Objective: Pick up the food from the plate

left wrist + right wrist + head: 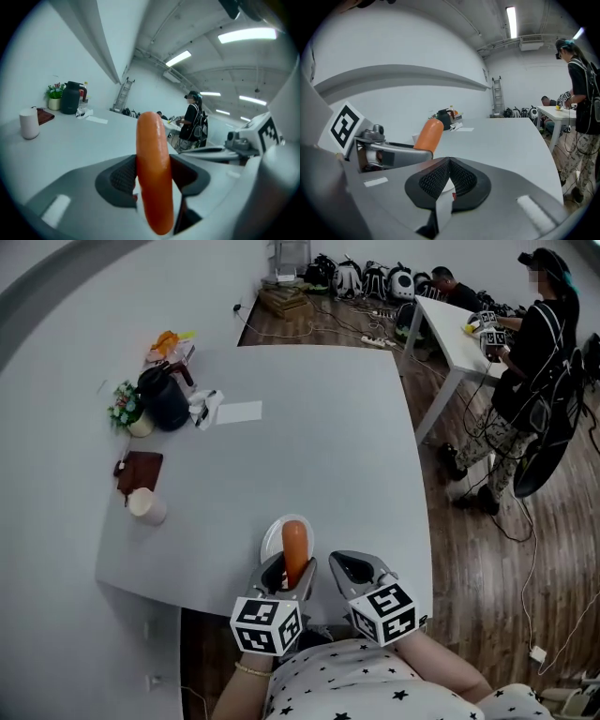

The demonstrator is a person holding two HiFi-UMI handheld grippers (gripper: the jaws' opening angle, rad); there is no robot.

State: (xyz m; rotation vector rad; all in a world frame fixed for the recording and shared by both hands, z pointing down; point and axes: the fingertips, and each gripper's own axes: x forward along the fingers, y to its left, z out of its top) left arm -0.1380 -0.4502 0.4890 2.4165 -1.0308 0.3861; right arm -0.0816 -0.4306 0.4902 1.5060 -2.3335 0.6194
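Observation:
An orange sausage stands between the jaws of my left gripper, over a small white plate near the front edge of the grey table. In the left gripper view the sausage is upright and pinched between both dark pads, lifted off the plate. My right gripper is just to the right of it, with its pads closed together and nothing between them. From the right gripper view the sausage pokes up past the left gripper's body.
A white cup and a brown wallet lie at the table's left. Farther back are a black kettle, a small plant and a paper sheet. A person stands at another white table to the right.

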